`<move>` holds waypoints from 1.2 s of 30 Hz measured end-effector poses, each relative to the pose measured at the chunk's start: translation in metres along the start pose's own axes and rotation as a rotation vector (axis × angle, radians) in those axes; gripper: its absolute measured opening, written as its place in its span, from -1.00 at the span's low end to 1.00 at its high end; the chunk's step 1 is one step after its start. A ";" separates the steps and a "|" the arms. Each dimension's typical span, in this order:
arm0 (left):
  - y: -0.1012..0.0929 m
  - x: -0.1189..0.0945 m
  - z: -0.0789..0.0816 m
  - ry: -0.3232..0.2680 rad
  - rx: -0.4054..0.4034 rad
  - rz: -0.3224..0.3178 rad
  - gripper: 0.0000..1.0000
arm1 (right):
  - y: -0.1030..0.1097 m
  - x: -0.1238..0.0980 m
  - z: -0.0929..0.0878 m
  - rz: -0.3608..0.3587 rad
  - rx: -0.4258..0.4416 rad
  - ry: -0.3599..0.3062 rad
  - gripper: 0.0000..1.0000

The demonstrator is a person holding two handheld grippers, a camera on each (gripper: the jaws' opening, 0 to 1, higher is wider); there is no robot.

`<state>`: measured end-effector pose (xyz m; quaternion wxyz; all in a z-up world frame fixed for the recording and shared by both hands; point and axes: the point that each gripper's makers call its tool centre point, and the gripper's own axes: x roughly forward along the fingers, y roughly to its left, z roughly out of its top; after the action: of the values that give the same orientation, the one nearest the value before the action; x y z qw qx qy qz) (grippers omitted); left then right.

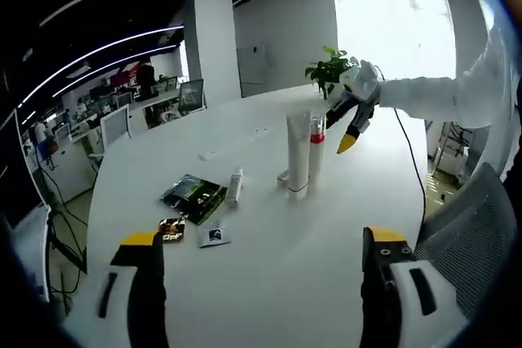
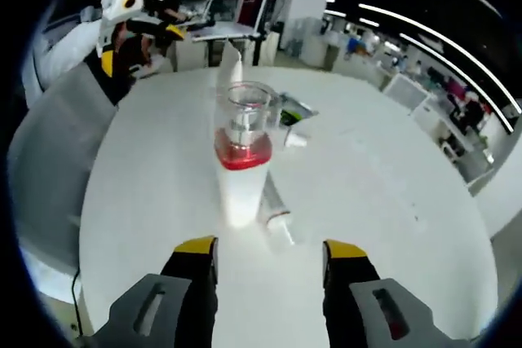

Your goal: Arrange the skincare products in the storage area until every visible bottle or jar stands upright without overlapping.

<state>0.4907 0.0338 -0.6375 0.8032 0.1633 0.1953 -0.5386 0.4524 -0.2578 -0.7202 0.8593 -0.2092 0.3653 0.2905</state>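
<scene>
On the white table [image 1: 245, 283] two products stand upright side by side: a tall white tube [image 1: 298, 152] and a bottle with a red band and clear cap [image 1: 316, 148]. A small white bottle [image 1: 235, 187] lies flat to their left, and another small tube [image 1: 282, 176] lies at their base. My left gripper [image 1: 263, 238] is open, well short of them. My right gripper [image 1: 351, 124] hovers just right of the uprights. In the right gripper view, the red-banded bottle [image 2: 243, 160] stands ahead of my open right gripper [image 2: 269, 248], the white tube [image 2: 232, 63] behind it, the lying tube [image 2: 277, 218] beside it.
A dark packet [image 1: 193, 196], a small dark-and-gold jar [image 1: 171, 229] and a flat sachet [image 1: 214, 235] lie near the left jaw. A potted plant [image 1: 330, 67] stands at the far table edge. A grey mesh chair [image 1: 465, 226] sits at the right. Office desks lie beyond.
</scene>
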 end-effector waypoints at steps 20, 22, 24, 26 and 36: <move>0.001 0.001 -0.022 0.042 -0.056 0.005 0.90 | -0.014 0.050 -0.020 0.072 -0.063 0.033 -0.49; 0.001 0.000 -0.023 0.044 -0.060 0.009 0.89 | -0.014 0.054 -0.019 0.084 -0.063 0.031 -0.49; 0.000 -0.001 -0.025 0.048 -0.063 0.011 0.89 | -0.014 0.057 -0.019 0.092 -0.061 0.034 -0.50; 0.000 -0.001 -0.026 0.050 -0.068 0.012 0.89 | -0.013 0.060 -0.019 0.102 -0.070 0.035 -0.50; 0.000 0.000 -0.034 0.061 -0.092 0.022 0.86 | -0.010 0.072 -0.018 0.147 -0.072 0.027 -0.53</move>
<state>0.4855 0.0501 -0.6671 0.8094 0.1446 0.2427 -0.5149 0.4909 -0.2507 -0.7846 0.8227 -0.2165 0.3804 0.3628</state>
